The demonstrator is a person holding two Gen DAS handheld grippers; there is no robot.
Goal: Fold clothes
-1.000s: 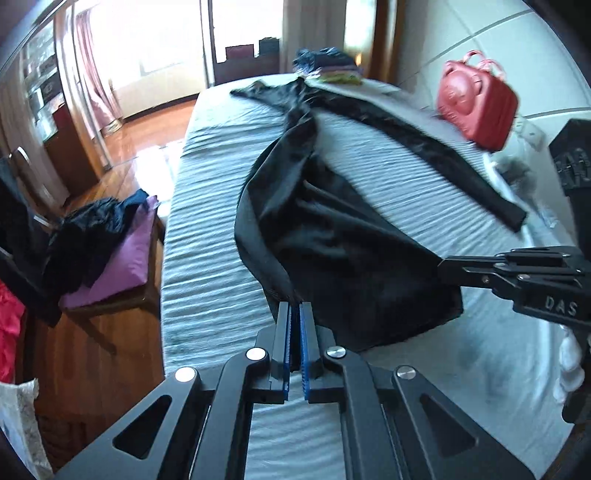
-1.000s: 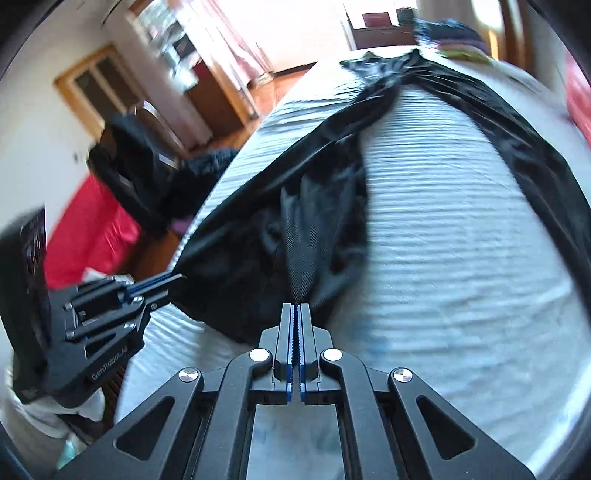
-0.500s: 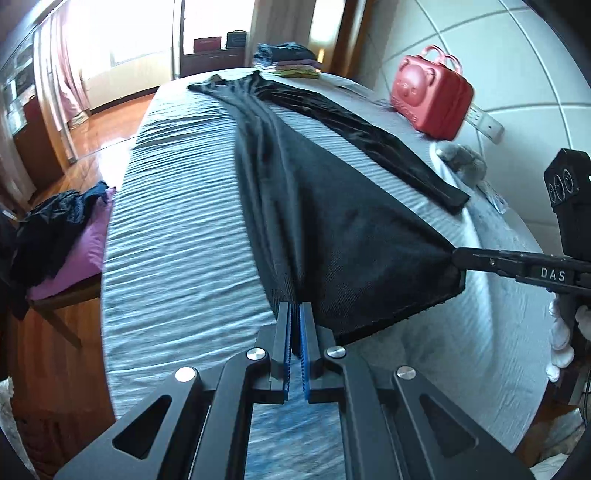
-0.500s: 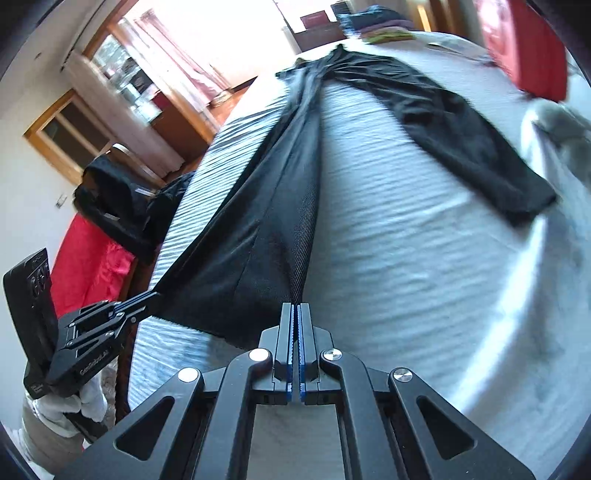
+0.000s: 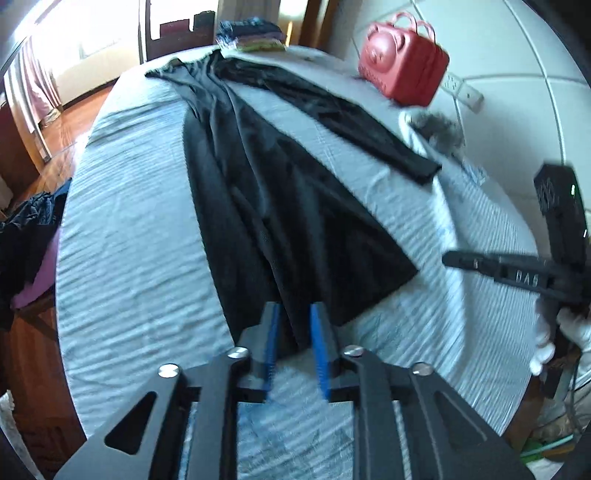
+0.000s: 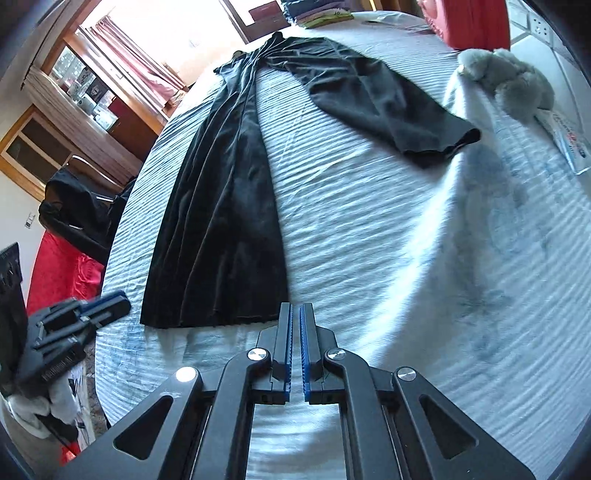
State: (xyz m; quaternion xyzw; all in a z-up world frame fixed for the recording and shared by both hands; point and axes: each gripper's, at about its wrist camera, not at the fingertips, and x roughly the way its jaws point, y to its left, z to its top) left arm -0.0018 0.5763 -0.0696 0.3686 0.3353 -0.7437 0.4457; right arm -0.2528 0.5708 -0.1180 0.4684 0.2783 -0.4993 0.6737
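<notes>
Black trousers (image 5: pixel 280 206) lie flat on the striped grey bed (image 5: pixel 129 240), waist at the far end and legs spread in a V. My left gripper (image 5: pixel 295 321) is open, its blue pads on either side of the near leg's hem. In the right wrist view the same leg (image 6: pixel 221 229) ends just ahead and to the left of my right gripper (image 6: pixel 296 317), which is open by a narrow gap and holds nothing. The other leg (image 6: pixel 376 96) runs off to the right. From the left wrist view the right gripper (image 5: pixel 454 258) hangs clear of the cloth.
A red case (image 5: pixel 402 70) stands by the tiled wall at the bed's far right, with a grey plush toy (image 6: pixel 509 81) near it. Folded clothes (image 5: pixel 255 33) are stacked at the far end. A chair with dark clothes (image 5: pixel 26 236) stands left of the bed.
Both grippers had the hem stretched taut above the bed; now the leg lies flat. Both have let go, and the right one has pulled back to the right.
</notes>
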